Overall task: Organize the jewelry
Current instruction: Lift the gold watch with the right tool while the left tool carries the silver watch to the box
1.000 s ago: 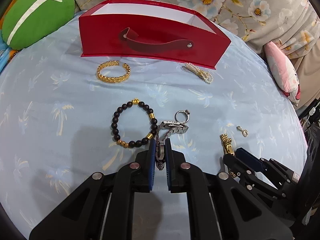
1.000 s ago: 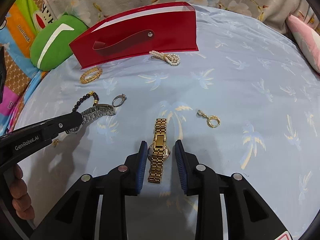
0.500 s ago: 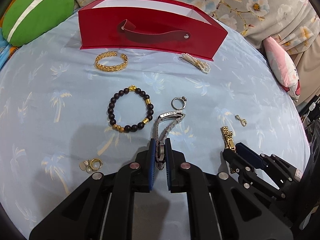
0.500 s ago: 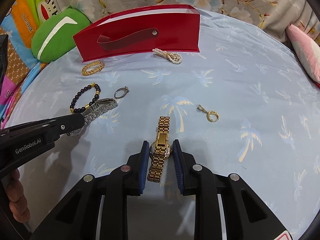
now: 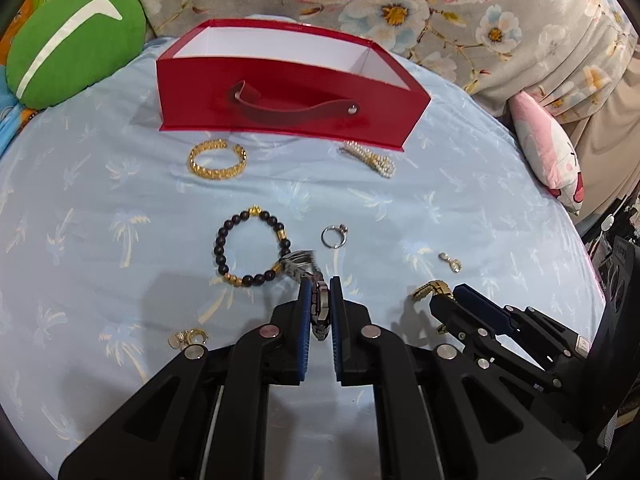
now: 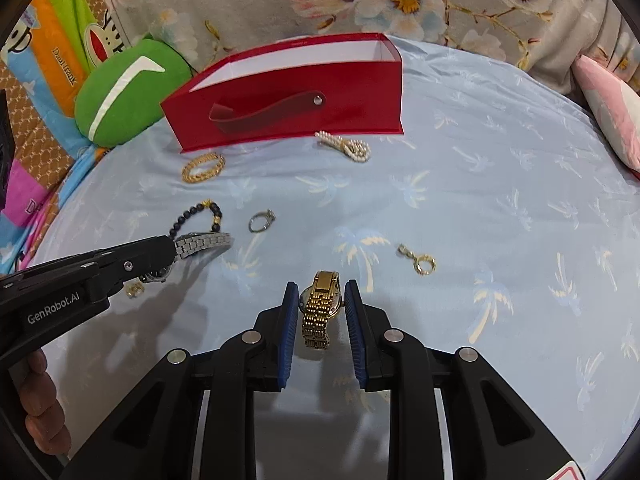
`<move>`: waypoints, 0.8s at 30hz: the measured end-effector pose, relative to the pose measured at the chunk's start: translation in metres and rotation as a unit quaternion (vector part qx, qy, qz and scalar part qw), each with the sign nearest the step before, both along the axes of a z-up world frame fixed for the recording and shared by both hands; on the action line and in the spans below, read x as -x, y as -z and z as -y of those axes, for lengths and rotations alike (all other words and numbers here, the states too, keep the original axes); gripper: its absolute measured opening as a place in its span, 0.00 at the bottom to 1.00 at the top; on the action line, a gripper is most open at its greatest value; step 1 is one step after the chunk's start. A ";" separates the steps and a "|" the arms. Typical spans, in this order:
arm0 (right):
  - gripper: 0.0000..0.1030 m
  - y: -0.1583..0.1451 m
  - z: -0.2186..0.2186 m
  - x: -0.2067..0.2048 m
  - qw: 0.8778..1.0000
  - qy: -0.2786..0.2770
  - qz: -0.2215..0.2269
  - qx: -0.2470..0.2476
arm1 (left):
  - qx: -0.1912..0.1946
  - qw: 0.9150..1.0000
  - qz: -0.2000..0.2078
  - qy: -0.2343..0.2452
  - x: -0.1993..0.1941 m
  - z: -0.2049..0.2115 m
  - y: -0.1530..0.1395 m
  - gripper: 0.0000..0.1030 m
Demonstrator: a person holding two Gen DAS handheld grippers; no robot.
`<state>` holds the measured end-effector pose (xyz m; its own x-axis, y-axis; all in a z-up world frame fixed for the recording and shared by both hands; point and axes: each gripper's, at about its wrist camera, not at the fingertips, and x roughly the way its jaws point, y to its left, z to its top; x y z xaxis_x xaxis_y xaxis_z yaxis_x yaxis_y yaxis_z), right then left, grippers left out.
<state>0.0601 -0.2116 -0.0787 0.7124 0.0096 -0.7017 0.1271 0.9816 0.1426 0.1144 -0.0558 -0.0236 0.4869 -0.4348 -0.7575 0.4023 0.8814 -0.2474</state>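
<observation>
Your right claw [image 6: 322, 308] pinches the gold watch [image 6: 320, 304] across its case, pads on both sides, band hanging loose below the tips. Your left claw [image 5: 319, 312] is clamped on the silver watch [image 5: 318, 308], its band arching forward over the bead bracelet [image 5: 250, 246] just ahead.

Both watches look clear of the sheet. Likely step: carry them to the red box [image 5: 280, 100], far ahead of both claws and open at the top.

- Lift higher before moving forward; a dangling band could snag the beads or the ring [image 5: 334, 236] just beyond the left tips.
- Pendant [image 6: 418, 260] lies ahead-right of the right claw; stay clear of it.
- Gold bangle [image 5: 218, 158] and pearls [image 5: 370, 158] sit against the box front; pass above them.
- Let go only once each claw is over the white interior.
</observation>
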 end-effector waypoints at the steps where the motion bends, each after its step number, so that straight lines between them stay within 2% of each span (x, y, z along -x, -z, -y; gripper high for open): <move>1: 0.22 -0.003 0.000 0.000 1.000 -0.001 0.004 0.001 | 0.001 1.000 0.003 0.000 0.000 0.000 -0.003 0.08; 14: 0.22 -0.053 -0.003 -0.021 0.998 -0.023 0.058 0.006 | 0.013 0.998 0.062 -0.019 -0.013 -0.013 -0.054 0.08; 20: 0.22 -0.088 -0.001 -0.051 0.995 -0.040 0.092 0.014 | 0.010 0.994 0.101 -0.028 -0.037 -0.015 -0.087 0.08; 24: 0.22 -0.116 0.006 -0.082 0.992 -0.048 0.115 0.017 | 0.000 0.990 0.133 -0.041 -0.068 -0.012 -0.112 0.08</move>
<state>0.1418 -0.2174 0.0373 0.8502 0.0634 -0.5226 0.0016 0.9924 0.1230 0.1820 -0.0434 0.0880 0.7029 -0.3852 -0.5980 0.3806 0.9139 -0.1413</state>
